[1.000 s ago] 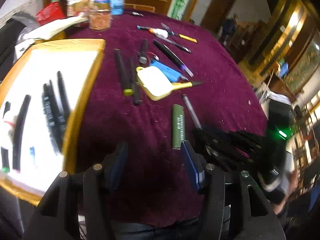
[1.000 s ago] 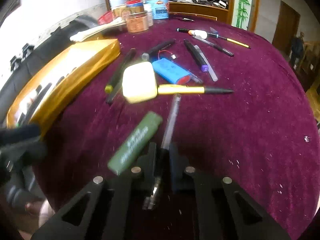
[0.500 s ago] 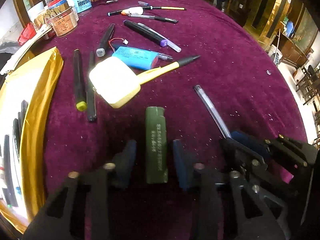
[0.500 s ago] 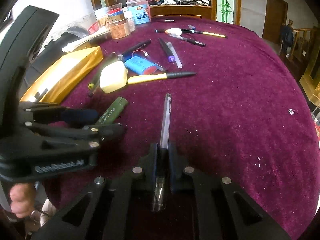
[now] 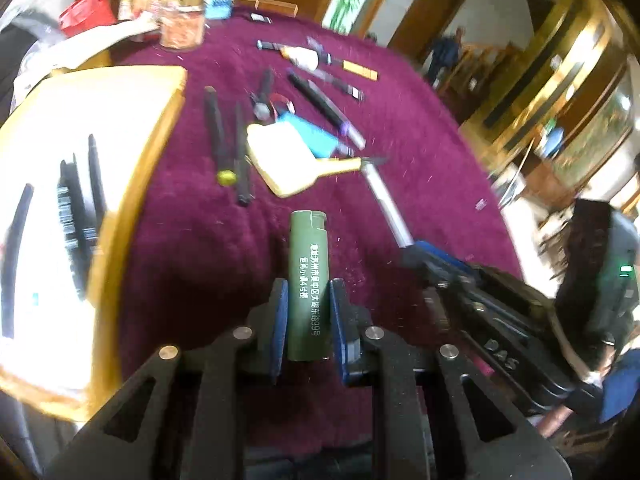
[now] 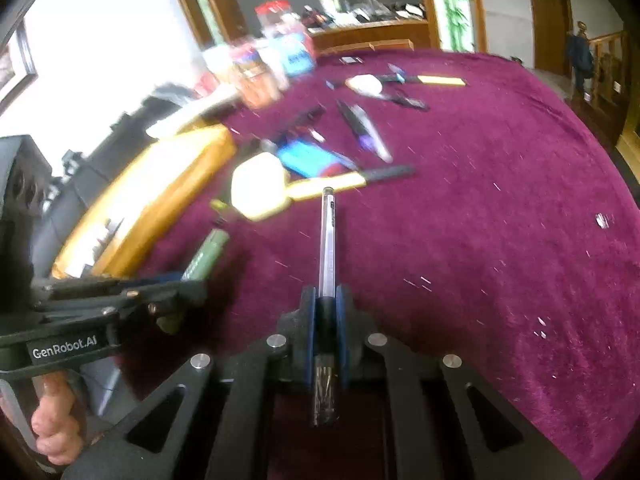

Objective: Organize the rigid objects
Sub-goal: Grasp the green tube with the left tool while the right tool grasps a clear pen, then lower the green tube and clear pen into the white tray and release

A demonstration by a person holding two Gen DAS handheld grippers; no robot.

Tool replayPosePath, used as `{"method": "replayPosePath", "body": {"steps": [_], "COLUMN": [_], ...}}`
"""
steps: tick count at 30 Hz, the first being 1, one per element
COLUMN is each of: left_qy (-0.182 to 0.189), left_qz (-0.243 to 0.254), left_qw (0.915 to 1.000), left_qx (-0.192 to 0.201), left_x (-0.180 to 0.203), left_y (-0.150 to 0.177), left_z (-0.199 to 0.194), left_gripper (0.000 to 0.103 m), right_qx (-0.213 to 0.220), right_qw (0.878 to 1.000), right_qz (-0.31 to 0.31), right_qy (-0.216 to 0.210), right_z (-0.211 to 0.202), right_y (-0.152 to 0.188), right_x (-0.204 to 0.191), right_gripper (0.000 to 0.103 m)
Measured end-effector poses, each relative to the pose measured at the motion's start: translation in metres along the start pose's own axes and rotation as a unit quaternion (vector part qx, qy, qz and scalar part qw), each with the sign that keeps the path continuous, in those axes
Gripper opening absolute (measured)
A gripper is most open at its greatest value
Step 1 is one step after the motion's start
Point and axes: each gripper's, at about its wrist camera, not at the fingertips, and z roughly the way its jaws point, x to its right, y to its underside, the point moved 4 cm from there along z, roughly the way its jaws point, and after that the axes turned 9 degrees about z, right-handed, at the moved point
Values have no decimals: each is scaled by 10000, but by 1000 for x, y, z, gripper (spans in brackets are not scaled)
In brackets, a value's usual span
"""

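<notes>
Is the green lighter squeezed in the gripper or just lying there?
Squeezed. The left gripper has both blue pads pressed against the green lighter, which sticks out forward between them.

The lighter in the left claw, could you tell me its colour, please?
Olive green lighter with white lettering, clearest in the left wrist view.

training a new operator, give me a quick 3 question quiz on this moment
1. True or false: the left gripper is shut on the green lighter.
2. What does the right gripper hold? A) yellow-handled tool B) clear pen C) blue battery pack
3. Fill in: the gold-edged tray already holds several ___ pens.

Key: 1 true. 2 B, the clear pen. 3 black.
</notes>
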Motion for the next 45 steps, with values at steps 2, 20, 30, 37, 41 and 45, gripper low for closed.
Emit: {"method": "replayPosePath", "body": {"steps": [2, 20, 30, 37, 41, 45], "left_qy": [86, -1564, -1555, -1550, -1173, -1101], "left_qz": [-188, -1469, -1633, -1515, -1452, -1182], "left_qw": [9995, 9767, 9740, 9762, 9816, 9852], "left_qx": [252, -71, -218, 15, 391, 580], "left_x": [-15, -162, -179, -170, -155, -129], "left_y": [-2, 36, 39, 38, 36, 27], "left_z": [-28, -43, -37, -45, -54, -57], "left_gripper": [17, 18, 18, 29, 47, 47], "right_qx": [54, -1155, -1357, -1500, -1352, -1004], "right_qw": [9995, 9753, 9765, 9726, 9710, 9724], "right_qz": [-157, -1496, -1429, -994, -731, -548], "right_qy": [-269, -1141, -875, -1470, -1831, -2035], "right_z": [-4, 119, 140, 132, 111, 82], "right_y": [-7, -5, -2, -7, -12, -22], "right_x": [-25, -219, -217, -205, -189, -160], "right_gripper": [9, 9, 9, 12, 24, 26]}}
